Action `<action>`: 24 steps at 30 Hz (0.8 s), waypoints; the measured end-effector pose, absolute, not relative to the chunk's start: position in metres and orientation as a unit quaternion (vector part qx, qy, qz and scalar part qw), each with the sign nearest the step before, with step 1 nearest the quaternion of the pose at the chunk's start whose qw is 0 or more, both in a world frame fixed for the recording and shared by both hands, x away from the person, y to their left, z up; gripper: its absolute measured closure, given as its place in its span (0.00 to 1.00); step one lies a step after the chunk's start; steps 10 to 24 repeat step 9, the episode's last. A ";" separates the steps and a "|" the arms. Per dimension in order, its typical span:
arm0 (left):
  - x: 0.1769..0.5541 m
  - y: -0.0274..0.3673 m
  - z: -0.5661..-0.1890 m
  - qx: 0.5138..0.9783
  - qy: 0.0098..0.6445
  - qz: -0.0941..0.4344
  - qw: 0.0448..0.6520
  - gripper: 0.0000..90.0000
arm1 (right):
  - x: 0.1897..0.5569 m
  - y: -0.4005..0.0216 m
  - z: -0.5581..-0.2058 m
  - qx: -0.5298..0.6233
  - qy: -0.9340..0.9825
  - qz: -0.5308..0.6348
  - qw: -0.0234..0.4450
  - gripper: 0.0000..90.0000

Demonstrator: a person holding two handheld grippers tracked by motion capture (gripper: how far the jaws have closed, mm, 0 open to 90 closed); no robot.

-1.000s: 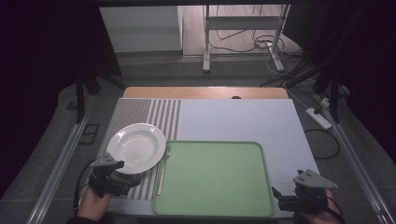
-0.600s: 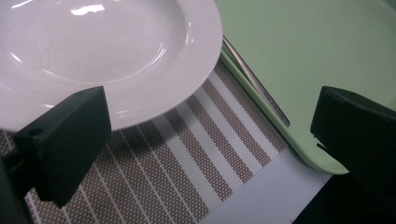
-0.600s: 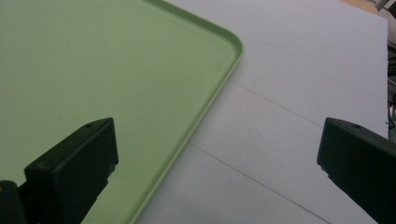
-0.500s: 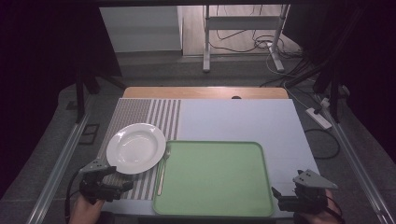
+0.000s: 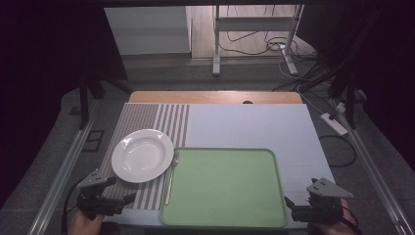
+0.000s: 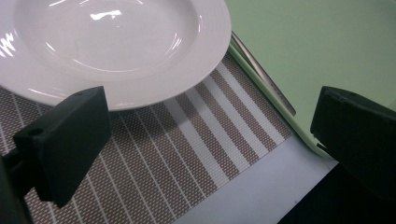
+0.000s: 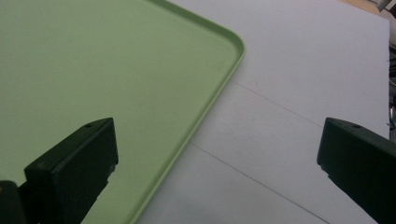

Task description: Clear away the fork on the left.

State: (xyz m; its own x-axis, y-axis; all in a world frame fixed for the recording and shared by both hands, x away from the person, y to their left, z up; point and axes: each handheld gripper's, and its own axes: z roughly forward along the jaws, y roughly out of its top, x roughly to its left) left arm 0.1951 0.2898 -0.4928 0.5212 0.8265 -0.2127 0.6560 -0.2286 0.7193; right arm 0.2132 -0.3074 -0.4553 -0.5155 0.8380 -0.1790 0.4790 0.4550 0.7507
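Left hand-held gripper [image 5: 113, 192] at lower left of the high view: jaws spread wide, nothing between them, parked over the near edge of the striped placemat [image 5: 147, 120]. In the left gripper view, black jaws at left and right edges of the frame with bare mat between them; white plate [image 6: 112, 46] just beyond the tips, upper left of the frame, not touched.

Right hand-held gripper [image 5: 298, 204] at lower right of the high view: jaws likewise wide apart, holding nothing, off the lower right corner of the green tray [image 5: 224, 186]. In the right gripper view, tray rim [image 7: 205, 109] running diagonally up through mid-frame, pale surface [image 7: 299, 93] to the right of it.

Plate [image 5: 142, 155] left of centre in the high view, sitting on the placemat, apart from the tray's left rim. Fork [image 5: 171, 178] lying lengthwise in the narrow gap between plate and tray, head toward the top of the frame; seen as a grey strip [image 6: 264, 74] along the tray edge in the left gripper view. Tray bare inside.

Progress, as a judgement: at or near zero. Nothing gripped, nothing on the tray. Likely in hand: a reach for the plate with the left, tips short of its near rim. Left to do: close the gap to the rim, clamp, lift, carry over. Fork untouched. Right side idle, possibly placed to steady the tray; cannot tell.
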 end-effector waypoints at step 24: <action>0.193 0.287 -0.493 0.788 0.470 0.112 0.382 0.00 | 0.213 -0.306 -0.456 0.403 0.810 0.321 0.279 0.00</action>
